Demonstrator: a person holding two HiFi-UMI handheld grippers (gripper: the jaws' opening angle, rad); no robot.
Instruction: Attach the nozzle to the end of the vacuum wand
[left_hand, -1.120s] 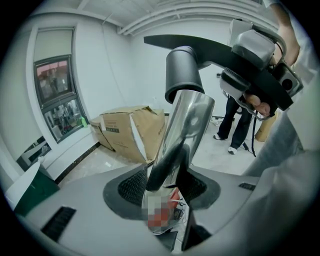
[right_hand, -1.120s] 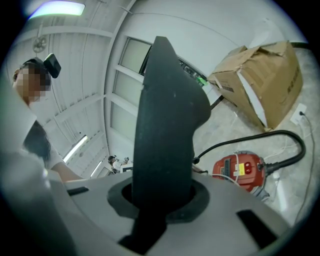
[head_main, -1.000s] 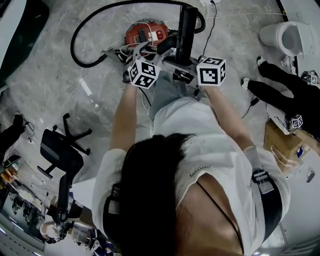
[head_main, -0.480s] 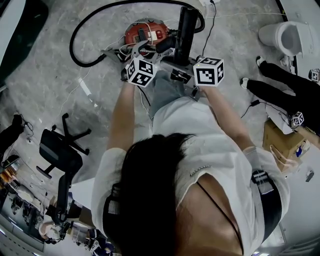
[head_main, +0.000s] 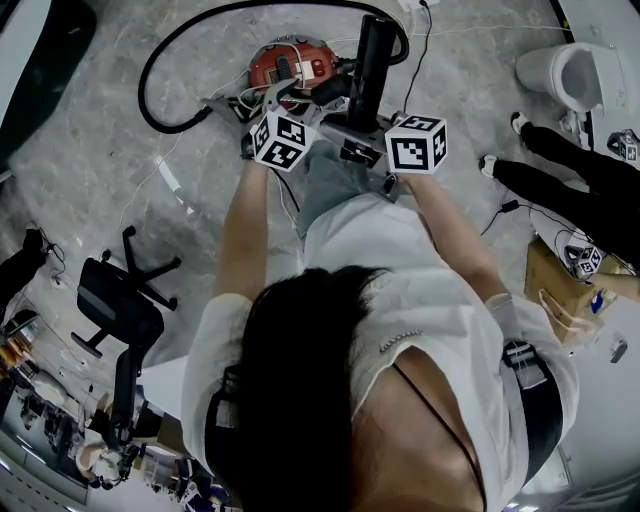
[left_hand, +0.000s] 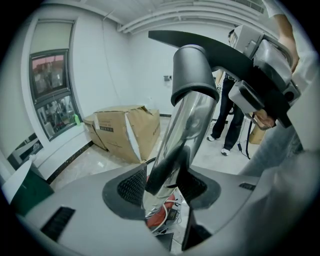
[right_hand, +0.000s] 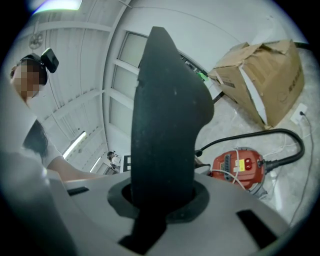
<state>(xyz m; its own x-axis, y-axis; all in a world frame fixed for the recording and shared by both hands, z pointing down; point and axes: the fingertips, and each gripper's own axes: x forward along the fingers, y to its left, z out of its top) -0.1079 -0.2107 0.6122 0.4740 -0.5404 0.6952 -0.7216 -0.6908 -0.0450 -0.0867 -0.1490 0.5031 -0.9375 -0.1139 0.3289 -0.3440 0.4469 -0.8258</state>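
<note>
My left gripper (left_hand: 162, 192) is shut on the chrome vacuum wand (left_hand: 182, 130), which slants up between its jaws to a grey collar (left_hand: 194, 70). The black nozzle (left_hand: 220, 50) lies across that collar. I cannot tell whether the two are joined. My right gripper (right_hand: 160, 200) is shut on the nozzle (right_hand: 165, 115), which fills most of the right gripper view. In the head view both grippers, left (head_main: 290, 112) and right (head_main: 372, 135), sit close together in front of the person, with the nozzle (head_main: 370, 55) standing up between them.
The red vacuum body (head_main: 290, 65) sits on the floor just beyond the grippers, and its black hose (head_main: 150, 80) loops to the left. A torn cardboard box (left_hand: 125, 130) stands by the wall. A bystander (head_main: 570, 175) stands at right, and an office chair (head_main: 125, 300) at left.
Both grippers keep their hold and stay in place. The bystander's legs at the right have shifted a little.
</note>
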